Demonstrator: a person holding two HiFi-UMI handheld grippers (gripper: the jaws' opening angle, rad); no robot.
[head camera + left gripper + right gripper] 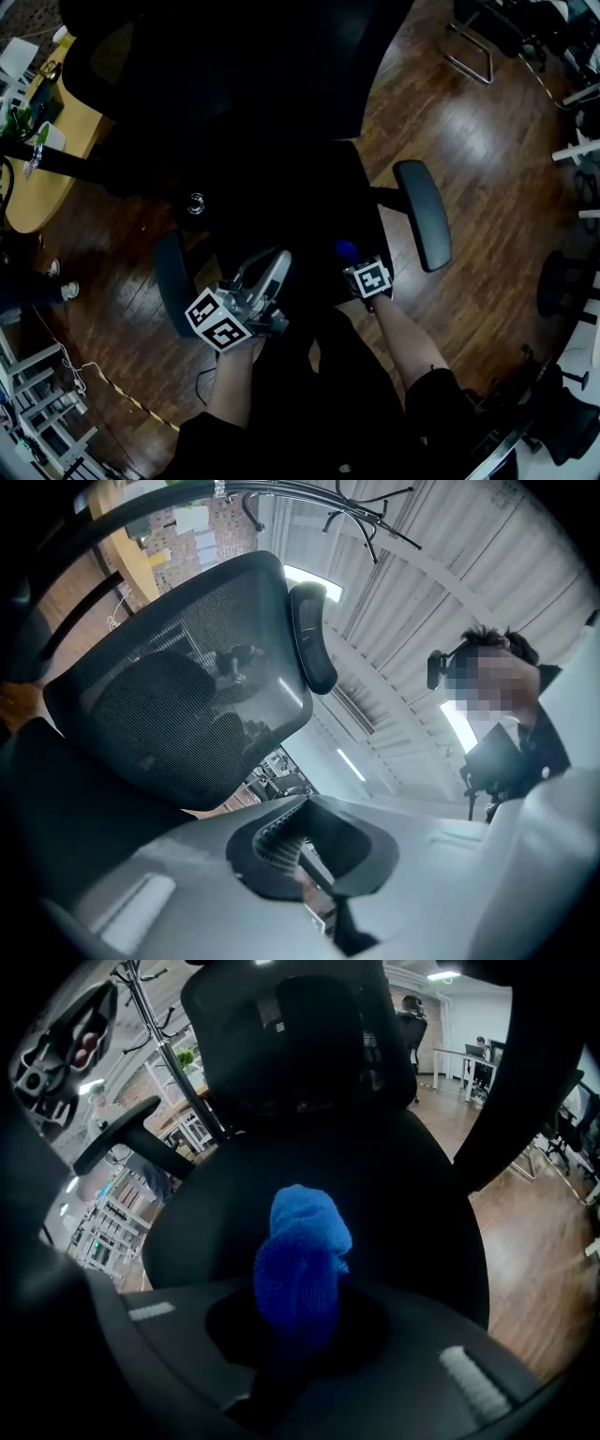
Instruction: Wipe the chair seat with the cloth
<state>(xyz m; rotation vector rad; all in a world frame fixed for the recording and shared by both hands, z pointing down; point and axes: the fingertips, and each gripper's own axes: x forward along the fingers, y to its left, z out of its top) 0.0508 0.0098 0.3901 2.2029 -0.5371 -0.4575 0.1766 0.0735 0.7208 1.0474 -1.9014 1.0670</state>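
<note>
In the head view, a black office chair stands below me, its dark seat [281, 197] between two armrests. My right gripper [353, 259] hovers over the seat's front right part, shut on a bunched blue cloth [346, 249]. In the right gripper view the cloth [300, 1260] sticks up out of the right gripper [300, 1312], just above the seat [375, 1194] and facing the backrest [300, 1044]. My left gripper [275, 265] is at the seat's front left, tilted upward, with its jaws together and nothing in them. The left gripper [306, 804] faces the mesh backrest [178, 686] and headrest [314, 649].
The chair's armrests [424, 214] [173, 281] flank the seat. Wooden floor [487, 159] lies all around. A wooden desk [37, 178] is at the left, more chairs [478, 37] at the far right, a coat rack [159, 1035] behind the chair.
</note>
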